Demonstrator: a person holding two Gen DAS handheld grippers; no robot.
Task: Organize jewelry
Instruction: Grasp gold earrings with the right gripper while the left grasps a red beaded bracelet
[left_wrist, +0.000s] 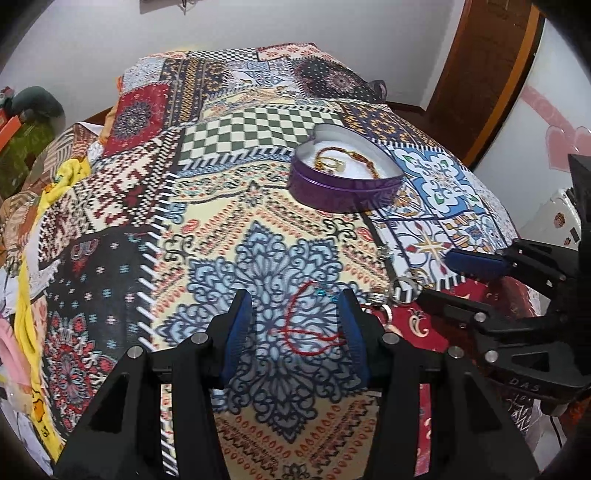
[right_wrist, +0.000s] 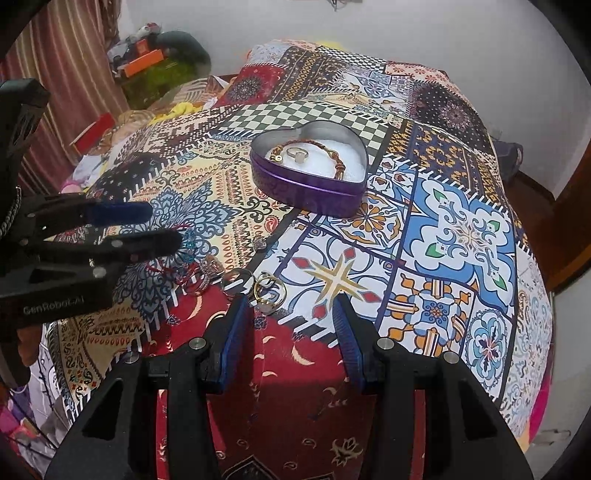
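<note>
Gripper (right_wrist: 291, 306) near bracelet-filled heart tin (right_wrist: 308, 192)

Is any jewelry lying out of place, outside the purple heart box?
Yes. The heart-shaped purple tin already holds a ring and a beaded bracelet, but several pieces lie loose on the bedspread: a red cord bracelet under the left gripper and a cluster of rings just ahead of the right gripper.

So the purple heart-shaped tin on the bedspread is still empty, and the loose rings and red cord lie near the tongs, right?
Not quite: the purple heart-shaped tin is not empty. The right wrist view shows a ring and a beaded bracelet already inside. The loose rings and red cord do lie near the tongs.
</note>
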